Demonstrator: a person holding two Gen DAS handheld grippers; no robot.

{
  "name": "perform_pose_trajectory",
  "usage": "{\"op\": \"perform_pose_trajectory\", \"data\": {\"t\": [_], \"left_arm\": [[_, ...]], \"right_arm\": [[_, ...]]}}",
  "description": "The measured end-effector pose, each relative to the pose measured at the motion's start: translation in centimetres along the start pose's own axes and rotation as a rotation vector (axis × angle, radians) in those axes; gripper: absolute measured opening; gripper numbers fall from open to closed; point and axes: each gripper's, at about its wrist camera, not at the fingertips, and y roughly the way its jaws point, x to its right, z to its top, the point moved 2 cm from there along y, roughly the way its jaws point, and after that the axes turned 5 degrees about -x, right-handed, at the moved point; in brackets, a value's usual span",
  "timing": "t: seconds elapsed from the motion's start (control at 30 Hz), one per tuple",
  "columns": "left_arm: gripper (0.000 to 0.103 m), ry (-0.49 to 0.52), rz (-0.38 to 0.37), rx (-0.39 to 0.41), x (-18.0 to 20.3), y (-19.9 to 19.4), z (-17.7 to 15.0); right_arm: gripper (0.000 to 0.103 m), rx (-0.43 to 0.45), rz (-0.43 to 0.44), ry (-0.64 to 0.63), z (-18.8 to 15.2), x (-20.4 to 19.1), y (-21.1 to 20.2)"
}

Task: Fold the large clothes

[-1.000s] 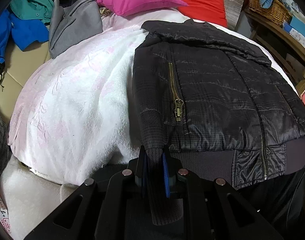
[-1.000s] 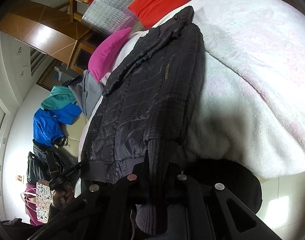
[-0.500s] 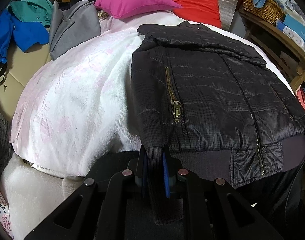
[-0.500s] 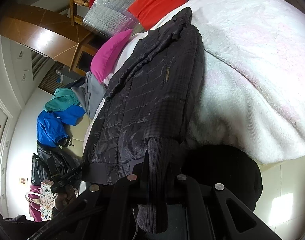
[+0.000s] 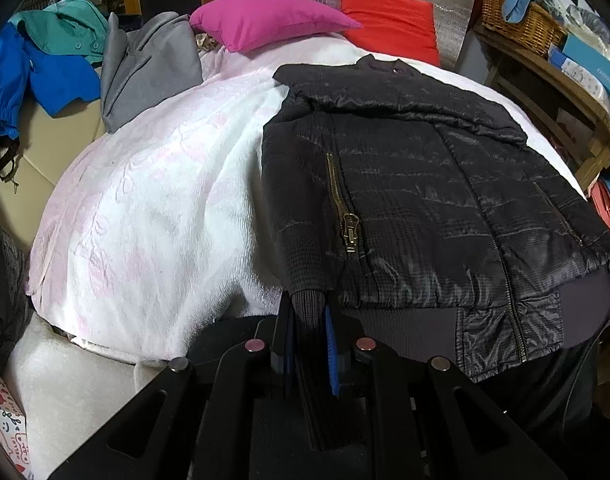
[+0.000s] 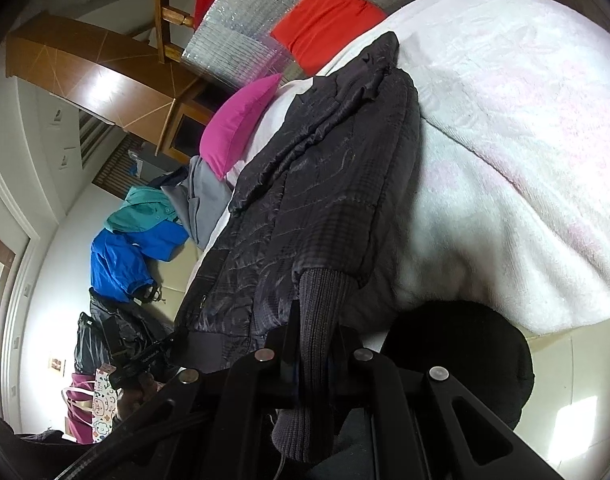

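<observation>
- Left gripper (image 5: 310, 320): I see both jaws closed tight on a ribbed knit cuff (image 5: 307, 304); blue pads flank the fabric, and the cuff's end runs down under the black mount, out of my sight.
- Right gripper (image 6: 317, 340): clamped the same way on the other ribbed cuff (image 6: 319, 308), whose loose end hangs over the mount; the pads themselves are mostly buried in knit.
- Black quilted puffer jacket (image 5: 425, 200) lies front-up on the white fluffy blanket (image 5: 153, 216), its hem at the near edge and its collar towards the pink pillow (image 5: 265, 20) and red pillow (image 5: 389, 24).
- From the left wrist view the jacket's right side runs off frame.
- In the right wrist view I make out a hand (image 6: 135, 390) holding something dark at lower left; it is too small to identify.
</observation>
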Motion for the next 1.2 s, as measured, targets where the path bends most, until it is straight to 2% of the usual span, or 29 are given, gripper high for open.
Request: {"op": "perform_pose_trajectory", "data": {"t": [0.57,0.9,1.2], "left_arm": [[0.014,-0.02,-0.029,0.029,-0.5,-0.9,-1.1],[0.014,-0.097,-0.128,0.041,-1.9,-1.7,0.0],[0.013,-0.129,-0.145,0.069,-2.4,-3.2,-0.5]], "right_arm": [[0.01,0.018,0.015,-0.014,0.3,-1.1,-0.3],[0.009,0.056,0.061,-0.042,1.4,-2.7,-0.9],[0.009,0.076,0.074,-0.043,0.7,-2.9,-1.6]]}}
